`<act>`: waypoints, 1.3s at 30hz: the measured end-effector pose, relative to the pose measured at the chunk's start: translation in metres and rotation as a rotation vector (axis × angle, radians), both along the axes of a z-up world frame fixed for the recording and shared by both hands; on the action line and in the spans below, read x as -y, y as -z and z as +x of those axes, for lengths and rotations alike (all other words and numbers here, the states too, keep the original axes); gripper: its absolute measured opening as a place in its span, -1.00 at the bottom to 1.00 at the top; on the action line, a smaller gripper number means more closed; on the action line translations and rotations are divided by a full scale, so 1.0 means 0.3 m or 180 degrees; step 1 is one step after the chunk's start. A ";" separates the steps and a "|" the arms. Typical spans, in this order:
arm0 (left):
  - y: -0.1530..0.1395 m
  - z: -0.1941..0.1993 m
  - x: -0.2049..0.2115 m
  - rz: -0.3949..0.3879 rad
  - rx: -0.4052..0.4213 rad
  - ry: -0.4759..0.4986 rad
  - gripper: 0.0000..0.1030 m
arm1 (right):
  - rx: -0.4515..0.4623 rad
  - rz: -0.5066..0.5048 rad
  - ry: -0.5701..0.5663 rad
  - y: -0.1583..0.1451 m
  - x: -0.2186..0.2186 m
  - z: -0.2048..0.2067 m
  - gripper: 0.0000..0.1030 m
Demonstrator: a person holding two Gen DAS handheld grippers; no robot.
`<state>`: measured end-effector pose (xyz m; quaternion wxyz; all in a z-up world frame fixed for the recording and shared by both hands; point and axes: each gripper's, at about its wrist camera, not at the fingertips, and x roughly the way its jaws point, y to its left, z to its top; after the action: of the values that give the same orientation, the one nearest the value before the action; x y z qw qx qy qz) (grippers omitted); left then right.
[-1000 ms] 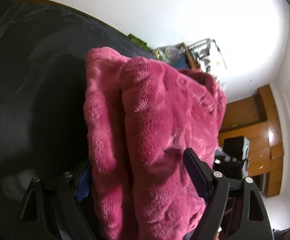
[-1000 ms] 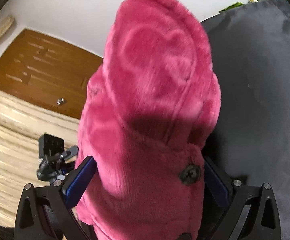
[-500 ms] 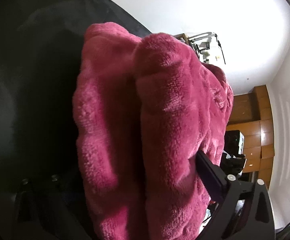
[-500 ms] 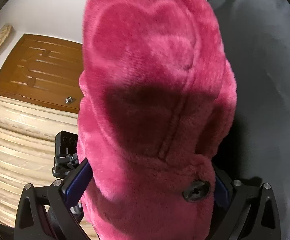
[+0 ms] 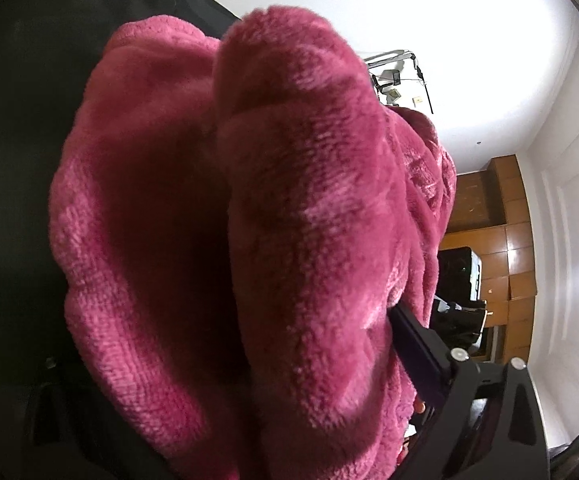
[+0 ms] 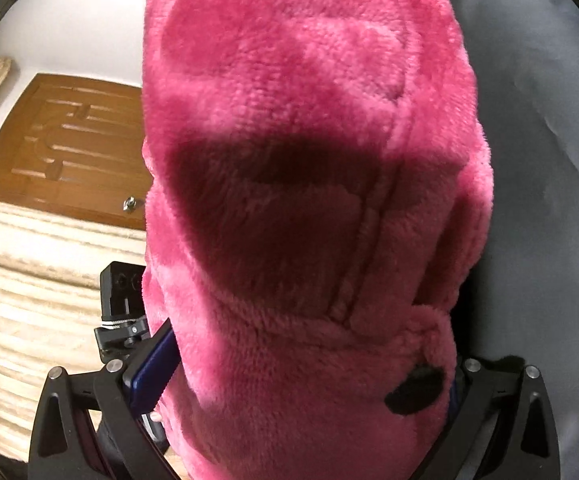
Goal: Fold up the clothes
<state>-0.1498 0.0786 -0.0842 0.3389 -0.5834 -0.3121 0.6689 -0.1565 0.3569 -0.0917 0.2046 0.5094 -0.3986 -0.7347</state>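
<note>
Holding fleece [image 5: 289, 240] aloft over dark cloth [image 6: 537, 160] | left gripper [image 5: 249, 408] and right gripper [image 6: 301, 384] both clamping fleece | advice: keeping bites level, lowering evenly.

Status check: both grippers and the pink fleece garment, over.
Left gripper shut on pink fleece garment. Right gripper shut on it too, dark button near its right finger. Bunched fleece fills both views; dark cloth surface beyond.
</note>
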 end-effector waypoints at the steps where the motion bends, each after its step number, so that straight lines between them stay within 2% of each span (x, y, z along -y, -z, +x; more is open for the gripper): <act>1: -0.004 0.003 -0.003 0.0017 0.0001 -0.0002 0.87 | 0.0002 0.0006 0.0031 -0.008 0.000 0.008 0.83; 5: -0.062 0.027 -0.044 0.0035 -0.0105 0.0097 0.78 | -0.0036 -0.0003 0.0154 -0.050 -0.002 0.047 0.61; 12: -0.191 0.096 -0.168 0.0155 -0.0266 0.0232 0.76 | -0.0278 -0.0030 0.0295 -0.172 -0.094 0.178 0.59; 15: -0.238 0.139 -0.273 0.0211 -0.0323 0.0287 0.76 | -0.0366 0.0004 0.0344 -0.220 -0.180 0.256 0.59; 19: -0.270 0.205 -0.479 0.0280 -0.0347 0.0368 0.76 | -0.0460 0.0069 0.0431 -0.274 -0.328 0.374 0.59; 31: -0.254 0.373 -1.205 0.0408 -0.0210 0.0500 0.76 | -0.0447 0.0247 0.0711 -0.303 -0.957 0.717 0.59; 36: -0.188 0.413 -1.422 0.0369 -0.0061 0.0514 0.76 | -0.0325 0.0347 0.0731 -0.258 -1.158 0.793 0.59; 39: -0.139 0.434 -1.499 0.0186 -0.0034 0.0516 0.76 | -0.0210 0.0399 0.0690 -0.202 -1.229 0.812 0.59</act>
<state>-0.0196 0.5283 -0.0427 0.4104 -0.5930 -0.2815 0.6330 0.0872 0.7256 -0.0313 0.1047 0.4506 -0.3977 -0.7924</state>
